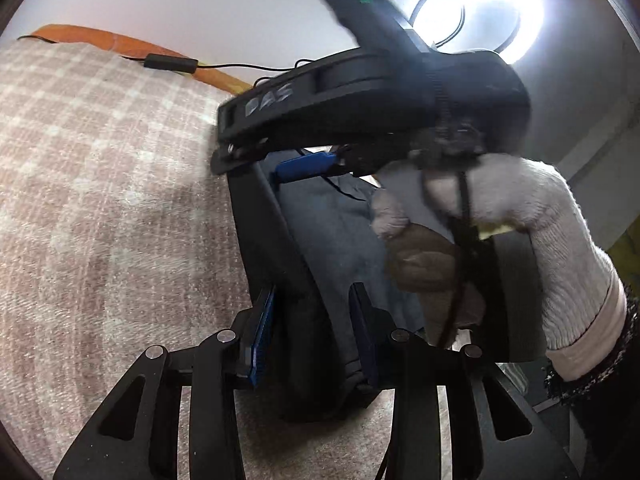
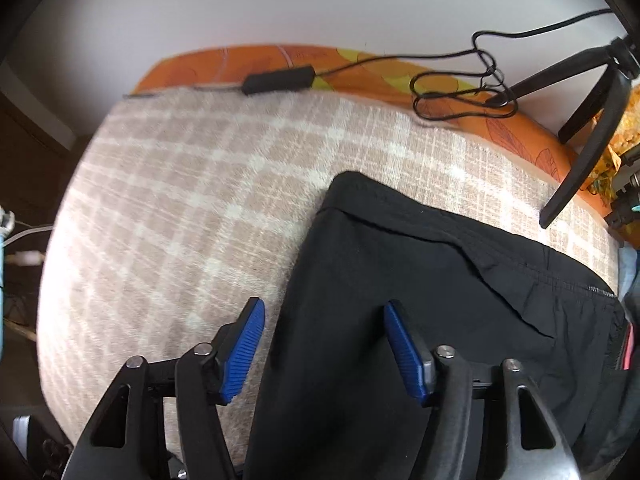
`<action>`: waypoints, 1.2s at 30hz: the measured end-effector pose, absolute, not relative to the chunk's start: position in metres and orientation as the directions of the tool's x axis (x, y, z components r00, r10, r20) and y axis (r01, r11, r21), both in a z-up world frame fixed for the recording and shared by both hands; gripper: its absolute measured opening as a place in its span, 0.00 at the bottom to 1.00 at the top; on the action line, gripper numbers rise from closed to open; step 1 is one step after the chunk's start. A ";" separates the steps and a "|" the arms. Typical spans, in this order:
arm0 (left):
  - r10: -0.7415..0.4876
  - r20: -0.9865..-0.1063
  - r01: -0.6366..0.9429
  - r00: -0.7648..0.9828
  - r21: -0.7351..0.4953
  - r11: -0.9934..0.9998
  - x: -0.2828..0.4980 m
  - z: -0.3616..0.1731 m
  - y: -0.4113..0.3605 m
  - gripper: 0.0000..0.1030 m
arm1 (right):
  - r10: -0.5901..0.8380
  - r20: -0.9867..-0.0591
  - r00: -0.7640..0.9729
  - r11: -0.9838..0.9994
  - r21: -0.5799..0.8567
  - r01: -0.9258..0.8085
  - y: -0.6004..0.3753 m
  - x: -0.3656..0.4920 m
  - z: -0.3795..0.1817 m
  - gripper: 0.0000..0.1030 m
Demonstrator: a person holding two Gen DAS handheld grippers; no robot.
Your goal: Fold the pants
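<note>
The black pants lie on a beige checked blanket, their waistband edge toward the far side. My right gripper is open, its blue pads astride the pants' left edge. In the left wrist view, my left gripper is open with a thick fold of the dark pants passing between its fingers. The right gripper's body and the gloved hand holding it sit just above and in front.
A black cable with an inline box lies along the blanket's far edge over an orange sheet. A black tripod leg stands at the right. A ring light glows by the white wall.
</note>
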State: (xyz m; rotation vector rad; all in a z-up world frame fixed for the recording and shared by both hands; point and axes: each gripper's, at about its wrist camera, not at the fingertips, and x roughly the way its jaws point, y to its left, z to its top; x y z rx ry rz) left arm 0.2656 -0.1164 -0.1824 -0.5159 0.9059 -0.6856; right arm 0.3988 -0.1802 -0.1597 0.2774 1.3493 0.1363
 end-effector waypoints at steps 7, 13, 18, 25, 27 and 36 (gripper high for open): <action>-0.648 -0.601 0.244 0.468 -0.617 0.748 0.266 -0.183 -0.116 0.49 | 0.262 -0.944 0.200 0.960 0.276 0.045 -0.178 0.396 -0.168 0.24; -0.664 -0.613 0.234 0.429 -0.634 0.737 0.271 -0.192 -0.130 0.47 | 0.352 -0.901 0.253 0.923 0.380 0.068 -0.206 0.378 -0.161 0.08; -0.711 -0.561 0.314 0.423 -0.646 0.696 0.272 -0.190 -0.140 0.13 | 0.429 -0.848 0.311 0.874 0.477 0.094 -0.231 0.361 -0.157 0.03; -0.740 -0.498 0.334 0.453 -0.674 0.659 0.268 -0.172 -0.111 0.08 | 0.489 -0.780 0.390 0.823 0.561 0.089 -0.242 0.354 -0.136 0.03; -0.737 -0.491 0.329 0.464 -0.677 0.659 0.263 -0.165 -0.104 0.08 | 0.508 -0.763 0.400 0.809 0.582 0.085 -0.236 0.355 -0.128 0.03; -0.708 -0.516 0.420 0.482 -0.573 0.704 0.228 -0.127 -0.083 0.16 | 0.582 -0.691 0.429 0.766 0.642 -0.005 -0.215 0.357 -0.102 0.02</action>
